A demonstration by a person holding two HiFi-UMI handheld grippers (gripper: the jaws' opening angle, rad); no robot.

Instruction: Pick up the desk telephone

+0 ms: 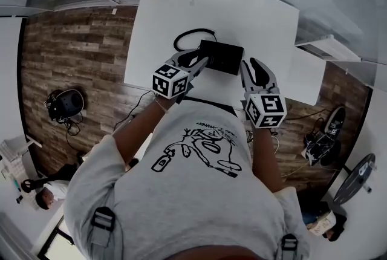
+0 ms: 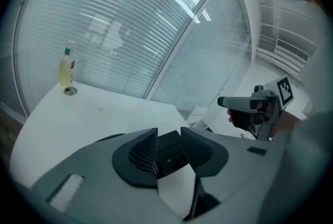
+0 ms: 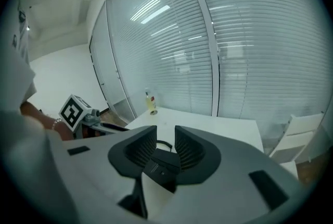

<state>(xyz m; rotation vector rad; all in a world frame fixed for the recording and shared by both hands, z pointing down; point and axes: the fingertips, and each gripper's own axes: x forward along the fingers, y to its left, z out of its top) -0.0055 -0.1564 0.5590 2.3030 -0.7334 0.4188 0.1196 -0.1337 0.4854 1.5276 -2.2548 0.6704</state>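
The right claw (image 3: 166, 137) has two dark grey ribbed jaws, and they stand apart. In the gap between them shows a flat black desk telephone (image 3: 162, 166), lying on a white desk (image 3: 223, 126). The jaws do not press on it. A black cord (image 3: 164, 143) loops just behind the phone. A small yellow bottle (image 3: 151, 103) stands at the far edge of the desk. The left claw (image 3: 114, 125) shows at the left. Behind the desk hang white window blinds (image 3: 250, 51).
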